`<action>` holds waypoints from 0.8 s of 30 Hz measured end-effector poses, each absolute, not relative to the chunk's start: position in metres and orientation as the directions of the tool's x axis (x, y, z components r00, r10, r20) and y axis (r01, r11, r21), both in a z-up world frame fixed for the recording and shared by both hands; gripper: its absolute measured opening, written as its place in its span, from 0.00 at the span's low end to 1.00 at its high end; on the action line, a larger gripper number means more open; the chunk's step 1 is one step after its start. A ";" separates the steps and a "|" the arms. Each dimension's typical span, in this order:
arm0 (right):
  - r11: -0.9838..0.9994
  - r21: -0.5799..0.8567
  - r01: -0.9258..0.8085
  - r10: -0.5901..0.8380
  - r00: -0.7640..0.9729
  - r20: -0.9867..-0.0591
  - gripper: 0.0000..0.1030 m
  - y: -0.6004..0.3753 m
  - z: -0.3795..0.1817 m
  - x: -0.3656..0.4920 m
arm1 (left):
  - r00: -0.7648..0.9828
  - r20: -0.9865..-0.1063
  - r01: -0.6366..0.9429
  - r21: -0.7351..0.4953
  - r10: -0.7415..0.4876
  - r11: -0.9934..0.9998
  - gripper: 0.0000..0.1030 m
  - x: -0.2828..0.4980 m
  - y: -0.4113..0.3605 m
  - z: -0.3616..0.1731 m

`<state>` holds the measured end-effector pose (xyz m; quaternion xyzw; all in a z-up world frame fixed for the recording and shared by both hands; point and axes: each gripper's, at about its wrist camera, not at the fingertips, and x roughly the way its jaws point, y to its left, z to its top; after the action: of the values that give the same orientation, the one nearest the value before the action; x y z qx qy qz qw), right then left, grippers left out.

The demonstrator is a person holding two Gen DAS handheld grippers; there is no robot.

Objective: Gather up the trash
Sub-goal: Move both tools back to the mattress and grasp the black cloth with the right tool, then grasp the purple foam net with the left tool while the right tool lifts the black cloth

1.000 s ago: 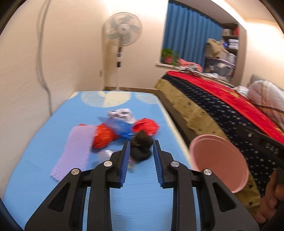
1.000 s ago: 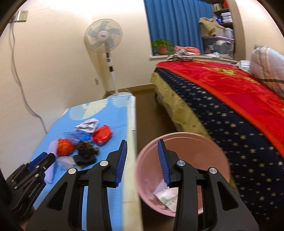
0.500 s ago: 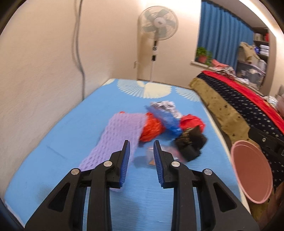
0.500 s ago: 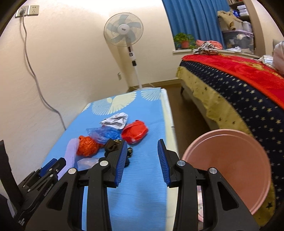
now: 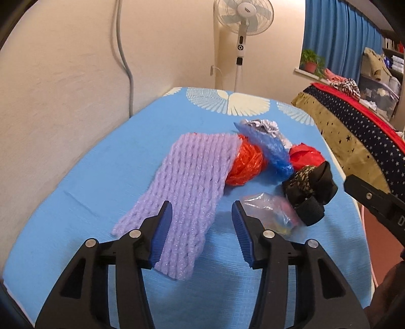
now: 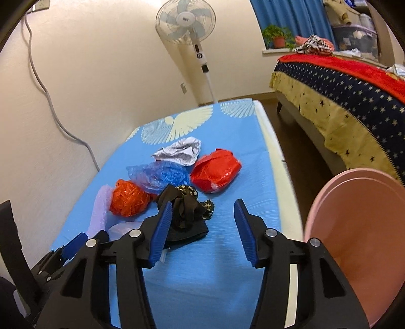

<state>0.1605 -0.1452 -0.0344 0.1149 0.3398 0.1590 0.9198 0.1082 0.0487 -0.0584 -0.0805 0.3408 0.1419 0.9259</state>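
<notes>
Overhead-lit blue mattress (image 6: 222, 278), cream wall (image 6: 101, 76)

My left gripper (image 5: 202, 215) and right gripper (image 6: 202, 213) both tilt downward — jaws have just been opening, half spread, pads pressing on nothing — side by side.

No legible text; only a blurred mark on the fan (image 6: 186, 19).
</notes>
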 end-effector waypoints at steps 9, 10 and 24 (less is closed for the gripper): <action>0.905 0.314 -0.286 0.424 0.664 -0.616 0.50 -0.119 -0.045 0.178 | 0.701 -0.689 -0.314 -0.066 0.184 0.947 0.47 0.121 0.051 -0.064; 0.905 0.311 -0.291 0.425 0.661 -0.618 0.49 -0.117 -0.045 0.179 | 0.698 -0.693 -0.314 -0.070 0.181 0.947 0.47 0.121 0.052 -0.064; 0.902 0.275 -0.332 0.431 0.678 -0.595 0.06 -0.107 -0.021 0.169 | 0.704 -0.703 -0.292 -0.160 0.098 0.943 0.02 0.122 0.061 -0.067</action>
<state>0.1691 -0.1072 -0.0205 0.0724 0.3423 0.2091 0.9131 0.1216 0.0615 -0.0670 -0.1309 0.3696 0.1066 0.9137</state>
